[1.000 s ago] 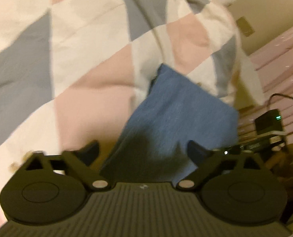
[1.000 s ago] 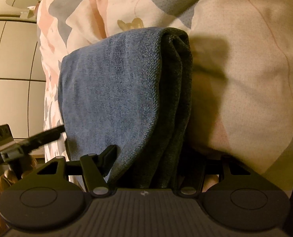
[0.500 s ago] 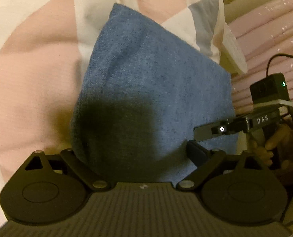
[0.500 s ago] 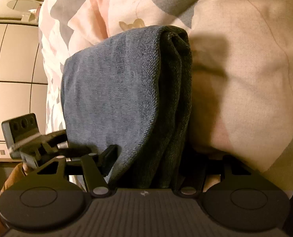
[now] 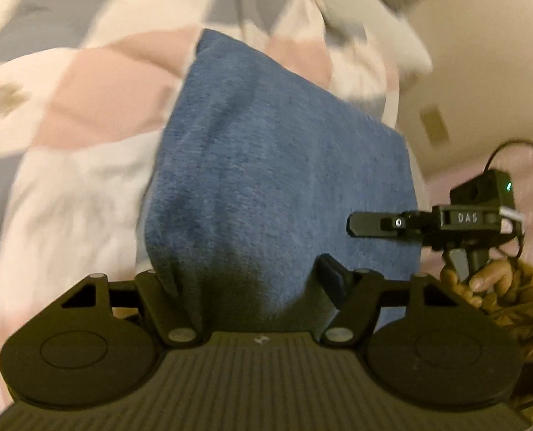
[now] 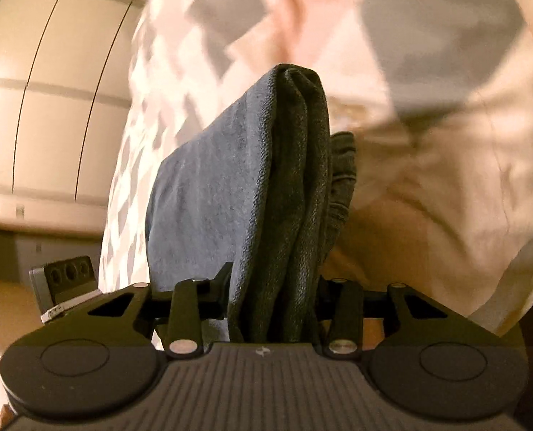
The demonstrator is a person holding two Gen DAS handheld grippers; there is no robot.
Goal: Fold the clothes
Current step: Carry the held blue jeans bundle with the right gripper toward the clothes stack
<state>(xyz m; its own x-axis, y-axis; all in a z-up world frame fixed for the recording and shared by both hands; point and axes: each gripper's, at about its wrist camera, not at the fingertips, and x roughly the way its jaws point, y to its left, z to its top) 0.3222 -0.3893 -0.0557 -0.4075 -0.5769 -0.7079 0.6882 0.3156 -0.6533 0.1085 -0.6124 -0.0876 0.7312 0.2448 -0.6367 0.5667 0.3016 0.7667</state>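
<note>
On the patterned bed cover [image 5: 86, 115], folded blue garment [image 5: 284, 165], lying flat in the left wrist view. Left hand-held gripper [image 5: 252, 280] straddling its near edge, jaws just been closing, cloth between them; pressing or merely flanking, cannot tell. Right hand-held gripper [image 6: 271, 287] pinching the thick stack of folds [image 6: 288, 186], jaws likewise just narrowed onto it. Beyond, pale cabinet doors [image 6: 43, 107]; a hand [image 5: 478, 280] gripping the other tool's handle.

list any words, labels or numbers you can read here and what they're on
"DAS": pale letters on the black body of the right gripper, seen in the left wrist view.
A small logo mark on the left gripper body is not readable text.
Nothing else is legible.
</note>
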